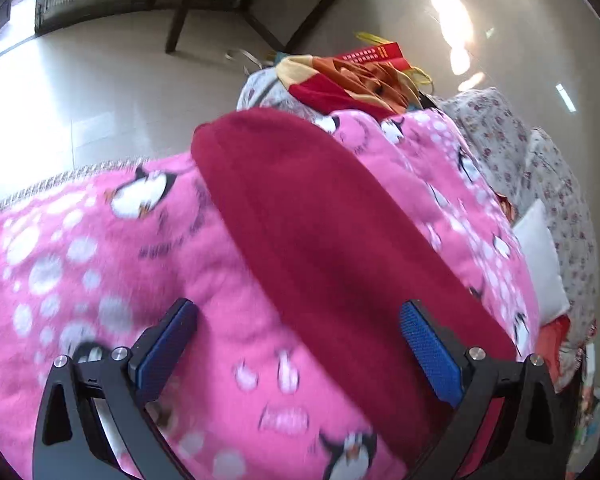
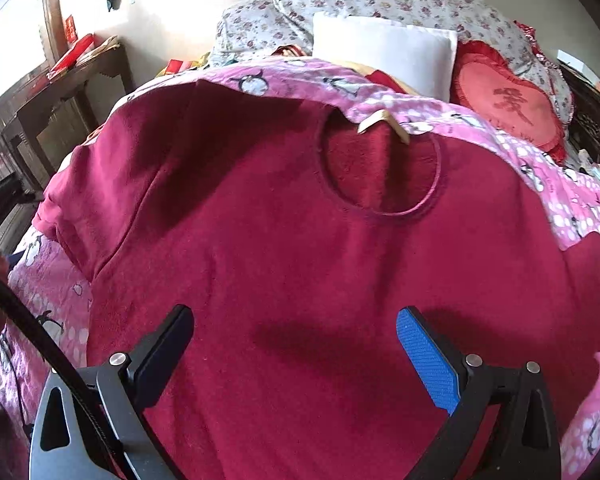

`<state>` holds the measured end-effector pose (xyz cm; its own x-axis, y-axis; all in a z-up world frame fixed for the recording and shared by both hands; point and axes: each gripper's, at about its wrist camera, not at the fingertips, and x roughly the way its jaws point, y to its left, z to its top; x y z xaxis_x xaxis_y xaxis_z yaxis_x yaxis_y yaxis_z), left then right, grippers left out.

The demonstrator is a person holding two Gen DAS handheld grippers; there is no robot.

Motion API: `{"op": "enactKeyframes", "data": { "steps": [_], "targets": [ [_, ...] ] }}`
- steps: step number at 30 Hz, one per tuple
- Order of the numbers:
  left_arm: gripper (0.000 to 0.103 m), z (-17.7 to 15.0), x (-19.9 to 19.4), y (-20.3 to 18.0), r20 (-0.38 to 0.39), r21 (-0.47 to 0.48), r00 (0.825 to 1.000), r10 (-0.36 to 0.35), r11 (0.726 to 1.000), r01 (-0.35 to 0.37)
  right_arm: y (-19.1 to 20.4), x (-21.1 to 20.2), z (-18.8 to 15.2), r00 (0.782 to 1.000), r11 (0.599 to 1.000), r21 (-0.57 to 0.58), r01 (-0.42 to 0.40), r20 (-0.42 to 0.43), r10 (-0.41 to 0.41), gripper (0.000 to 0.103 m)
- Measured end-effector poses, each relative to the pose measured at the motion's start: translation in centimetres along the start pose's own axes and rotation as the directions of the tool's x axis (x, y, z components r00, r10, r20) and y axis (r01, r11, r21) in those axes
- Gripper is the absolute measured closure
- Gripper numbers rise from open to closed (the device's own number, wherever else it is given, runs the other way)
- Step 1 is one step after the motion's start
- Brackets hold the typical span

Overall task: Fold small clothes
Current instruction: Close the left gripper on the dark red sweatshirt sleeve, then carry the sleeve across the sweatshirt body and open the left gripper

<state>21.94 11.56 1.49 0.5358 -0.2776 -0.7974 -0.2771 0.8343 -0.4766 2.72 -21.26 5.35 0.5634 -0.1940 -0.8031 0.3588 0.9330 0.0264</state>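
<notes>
Neckline (image 2: pixel 380 168) of crimson top (image 2: pixel 300 260) only in right view, left tool (image 1: pixel 298 320) and right tool (image 2: pixel 294 324) both spread apart, empty.

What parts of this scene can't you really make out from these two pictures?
- Shirt hem: right wrist view, cut off by the bottom edge and hidden behind the right gripper.
- Shirt's right sleeve: right wrist view, runs off the right edge.
- Blanket print: left wrist view, smeared by motion blur.
- Label at the collar: right wrist view, too small to read.
- Left gripper: left wrist view, open above sleeve; contact unclear.
</notes>
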Motion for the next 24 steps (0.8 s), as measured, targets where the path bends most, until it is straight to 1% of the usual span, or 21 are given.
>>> {"op": "enactKeyframes", "data": {
  "steps": [1, 2, 4, 5, 6, 7, 8, 10, 11, 12, 15, 17, 18, 20, 22, 23, 24],
  "targets": [
    [0.042, 0.2, 0.1, -0.3, 0.009, 0.012, 1.0, 0.018, 1.0, -0.019, 0.1, 0.2, 0.0, 1.0, 1.0, -0.002, -0.005, -0.002, 0.005, 0.0],
    [0.095, 0.4, 0.2, -0.6, 0.001, 0.024, 1.0, 0.012, 1.0, -0.012, 0.1, 0.2, -0.1, 1.0, 1.0, -0.004, -0.007, -0.005, 0.007, 0.0],
    [0.098, 0.9, 0.8, -0.7, -0.061, 0.04, 0.997, -0.036, 0.998, 0.038, 0.1, 0.1, -0.1, 1.0, 1.0, -0.009, -0.011, -0.003, 0.011, 0.0],
    [0.098, 1.1, 0.4, -0.7, -0.06, 0.053, 0.998, -0.035, 0.998, 0.038, 0.0, -0.2, -0.2, 1.0, 1.0, -0.008, -0.013, -0.001, 0.013, 0.0],
    [0.098, 1.2, -0.5, -0.9, -0.04, 0.074, 0.999, -0.032, 0.997, 0.035, -0.2, -0.6, -0.2, 1.0, 1.0, -0.002, -0.014, 0.009, 0.014, 0.0],
    [0.098, 1.4, -1.5, -1.1, -0.024, 0.092, 0.999, -0.044, 0.995, 0.046, -0.5, -1.0, -0.2, 1.0, 1.0, 0.004, -0.015, 0.017, 0.015, 0.0],
    [0.098, 1.6, -3.2, -1.5, -0.002, 0.118, 0.997, -0.072, 0.99, 0.072, -0.7, -1.4, -0.2, 1.0, 1.0, 0.01, -0.019, 0.022, 0.019, 0.0],
    [0.098, 1.9, -5.6, -2.5, 0.038, 0.178, 0.995, -0.094, 0.98, 0.086, -1.3, -2.2, -0.3, 0.999, 0.999, 0.021, -0.024, 0.032, 0.024, 0.0],
    [0.098, 1.8, -7.4, -3.3, 0.066, 0.222, 0.993, -0.093, 0.972, 0.077, -1.6, -2.6, -0.3, 0.999, 0.999, 0.031, -0.022, 0.038, 0.021, 0.0],
    [0.098, 1.6, -8.6, -3.8, 0.078, 0.248, 0.992, -0.097, 0.966, 0.075, -1.8, -2.9, -0.3, 0.999, 0.999, 0.038, -0.021, 0.043, 0.02, 0.0],
    [0.098, 0.3, -12.6, -5.8, 0.117, 0.338, 0.984, -0.133, 0.937, 0.086, -2.8, -3.9, -0.5, 0.998, 0.998, 0.061, -0.03, 0.056, 0.026, 0.0],
    [0.098, -1.6, -15.3, -7.9, 0.155, 0.42, 0.975, -0.158, 0.904, 0.08, -3.4, -4.4, -0.7, 0.998, 0.997, 0.074, -0.021, 0.057, 0.017, 0.0],
    [0.098, -2.5, -16.2, -8.7, 0.165, 0.452, 0.971, -0.173, 0.888, 0.081, -3.9, -4.7, -0.7, 0.998, 0.996, 0.086, -0.014, 0.06, 0.008, 0.0],
    [0.098, -4.7, -18.0, -11.2, 0.172, 0.523, 0.961, -0.217, 0.847, 0.097, -4.8, -5.2, -0.7, 0.998, 0.994, 0.106, -0.008, 0.066, 0.001, 0.0],
    [0.098, -7.6, -19.5, -14.2, 0.159, 0.598, 0.948, -0.277, 0.791, 0.13, -5.9, -5.8, -0.9, 0.997, 0.993, 0.12, 0.0, 0.075, -0.009, 0.0],
    [0.098, -9.6, -20.1, -16.2, 0.133, 0.642, 0.94, -0.314, 0.75, 0.16, -6.6, -6.2, -1.0, 0.997, 0.992, 0.127, 0.01, 0.08, -0.02, 0.0],
    [0.098, -11.0, -20.3, -17.6, 0.111, 0.672, 0.935, -0.337, 0.718, 0.179, -7.1, -6.4, -1.0, 0.996, 0.991, 0.131, 0.017, 0.082, -0.028, 0.0]
  ]
}}
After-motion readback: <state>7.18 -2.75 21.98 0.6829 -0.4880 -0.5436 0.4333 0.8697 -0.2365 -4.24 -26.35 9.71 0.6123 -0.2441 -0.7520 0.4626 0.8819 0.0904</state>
